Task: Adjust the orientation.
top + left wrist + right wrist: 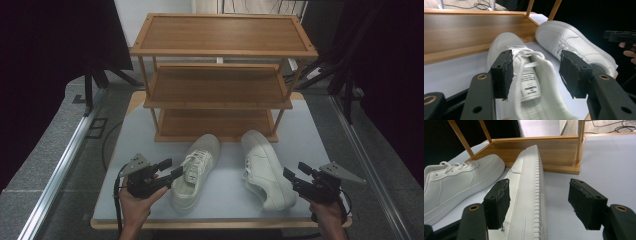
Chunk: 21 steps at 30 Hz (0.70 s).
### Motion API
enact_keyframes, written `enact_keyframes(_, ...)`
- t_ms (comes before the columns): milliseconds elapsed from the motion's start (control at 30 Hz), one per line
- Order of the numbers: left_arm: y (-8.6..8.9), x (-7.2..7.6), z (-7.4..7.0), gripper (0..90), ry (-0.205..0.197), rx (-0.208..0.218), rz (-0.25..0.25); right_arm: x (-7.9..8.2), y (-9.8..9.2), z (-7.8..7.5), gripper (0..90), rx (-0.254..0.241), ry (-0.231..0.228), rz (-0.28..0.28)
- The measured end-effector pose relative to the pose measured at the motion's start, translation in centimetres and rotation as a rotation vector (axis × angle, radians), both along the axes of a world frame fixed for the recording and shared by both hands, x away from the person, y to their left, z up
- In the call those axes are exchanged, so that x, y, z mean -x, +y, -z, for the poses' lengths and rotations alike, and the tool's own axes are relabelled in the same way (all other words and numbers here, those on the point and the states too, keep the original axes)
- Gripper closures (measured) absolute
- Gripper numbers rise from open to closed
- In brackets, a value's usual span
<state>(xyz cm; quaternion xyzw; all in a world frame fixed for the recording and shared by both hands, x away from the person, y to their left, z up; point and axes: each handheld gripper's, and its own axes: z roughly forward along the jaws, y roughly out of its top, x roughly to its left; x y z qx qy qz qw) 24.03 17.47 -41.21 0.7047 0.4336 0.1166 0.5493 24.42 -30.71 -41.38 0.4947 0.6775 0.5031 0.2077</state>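
Note:
Two white sneakers lie on the grey table in front of a wooden shoe rack (217, 87). The left sneaker (196, 170) stands upright, laces up, toe towards the rack. My left gripper (173, 167) is open beside its heel; in the left gripper view the jaws (537, 72) straddle the shoe's opening and tongue label (530, 86) without touching. The right sneaker (264, 169) angles away, and its ribbed sole edge (537, 185) faces my right gripper (539, 203), which is open at the heel (295, 170). Nothing is held.
The rack has three shelves, all bare; its bottom shelf (554, 152) sits just behind the shoe toes. The table's front edge (220, 222) is close to both hands. Black tripod legs (100, 75) and metal rails (60, 165) flank the table.

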Motion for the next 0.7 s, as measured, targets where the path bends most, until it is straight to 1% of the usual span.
enact_keyframes(33, 0.4, 0.0, -0.1, 44.0, 0.000, 0.003, -0.010, 0.1, 0.1, 0.0, 33.6, 0.003, -0.002, -0.011)
enact_keyframes(133, 0.8, 0.0, -0.1, 43.9, 0.002, 0.007, -0.017, 0.1, 0.3, -0.1, 33.7, 0.009, -0.005, -0.020)
enact_keyframes(167, 1.0, 0.0, -0.1, 43.7, 0.007, 0.008, -0.018, 0.3, 0.5, -0.2, 33.8, 0.020, -0.008, -0.029)
enact_keyframes(367, 1.2, 0.0, 0.1, 43.0, 0.026, 0.012, -0.023, 0.7, 1.0, -0.5, 37.6, 0.035, -0.022, -0.046)
enact_keyframes(400, 1.2, -0.1, 0.1, 43.0, 0.030, 0.013, -0.024, 0.8, 1.1, -0.6, 39.2, 0.040, -0.024, -0.050)
enact_keyframes(433, 1.3, -0.1, 0.2, 42.9, 0.033, 0.015, -0.025, 1.1, 1.6, -0.7, 44.4, 0.053, -0.032, -0.069)
enact_keyframes(567, 1.4, -0.5, 0.3, 42.6, 0.053, 0.025, -0.033, 1.7, 2.6, -0.6, 53.4, 0.094, -0.038, -0.133)
enact_keyframes(600, 1.4, -0.5, 0.3, 42.6, 0.053, 0.025, -0.033, 1.7, 2.6, -0.6, 53.4, 0.094, -0.038, -0.133)
enact_keyframes(633, 1.4, -0.5, 0.3, 42.6, 0.058, 0.026, -0.031, 1.9, 2.9, -0.5, 56.4, 0.106, -0.037, -0.144)
enact_keyframes(667, 1.3, -0.5, 0.3, 42.7, 0.067, 0.027, -0.027, 2.2, 3.6, -0.5, 62.1, 0.127, -0.035, -0.162)
enact_keyframes(700, 1.3, -0.5, 0.3, 42.8, 0.067, 0.027, -0.027, 2.3, 3.9, -0.4, 64.7, 0.140, -0.035, -0.173)
